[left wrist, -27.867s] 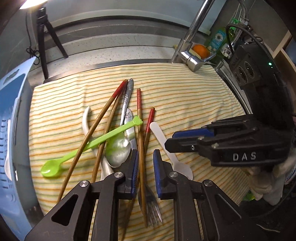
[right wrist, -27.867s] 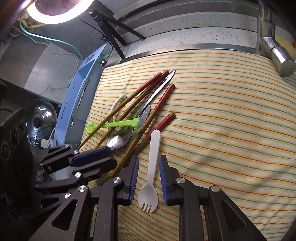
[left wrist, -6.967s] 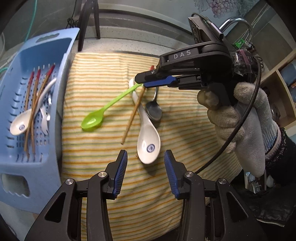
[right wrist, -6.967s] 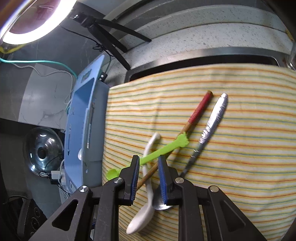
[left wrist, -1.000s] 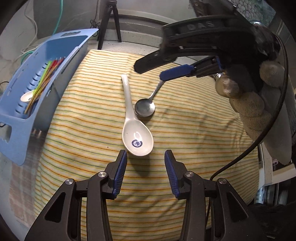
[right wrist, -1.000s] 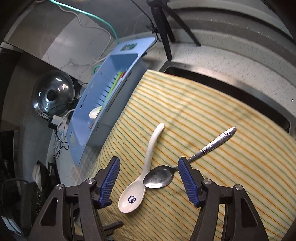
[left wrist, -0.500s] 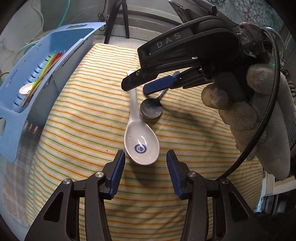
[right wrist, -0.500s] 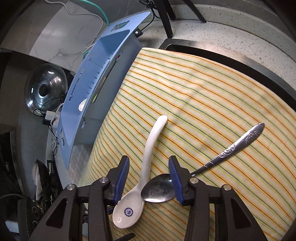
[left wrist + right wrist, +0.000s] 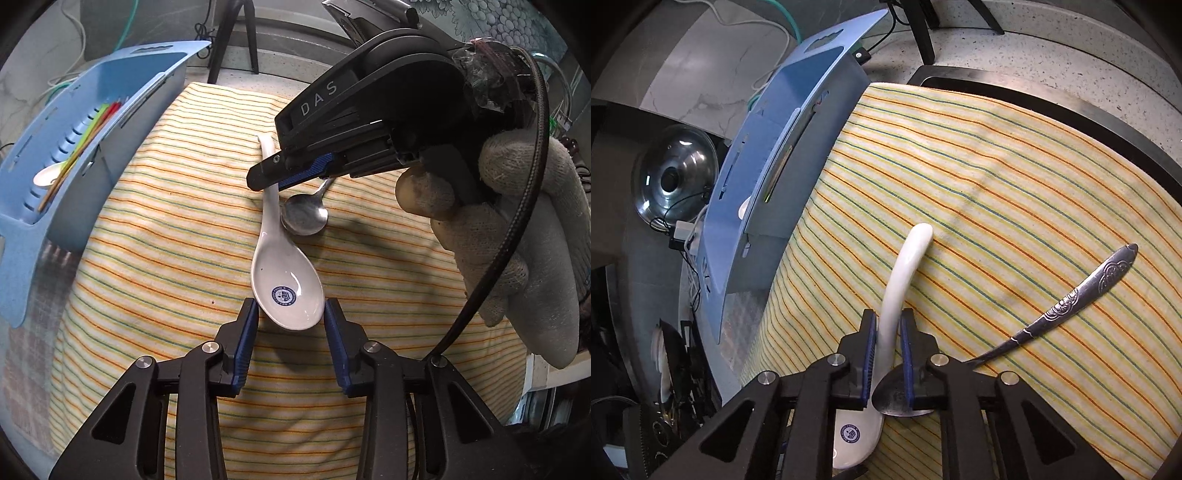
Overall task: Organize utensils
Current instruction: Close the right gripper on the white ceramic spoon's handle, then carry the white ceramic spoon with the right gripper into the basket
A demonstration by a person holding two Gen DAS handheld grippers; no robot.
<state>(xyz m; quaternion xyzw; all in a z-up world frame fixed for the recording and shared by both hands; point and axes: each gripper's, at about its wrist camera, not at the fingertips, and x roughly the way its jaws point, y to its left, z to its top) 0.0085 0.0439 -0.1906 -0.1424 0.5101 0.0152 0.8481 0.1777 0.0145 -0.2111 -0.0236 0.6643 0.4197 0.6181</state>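
Moved since a second ago: right gripper (image 9: 888,334), brought down astride the white ceramic spoon (image 9: 284,284) handle, jaws closing with pads at or near contact. Left gripper (image 9: 290,317): jaws closing, part-open around the bowl. Metal spoon (image 9: 1067,306) touches it on the striped cloth (image 9: 166,236). Step judged: pickup. Next required: lift, carry to blue basket (image 9: 44,155).
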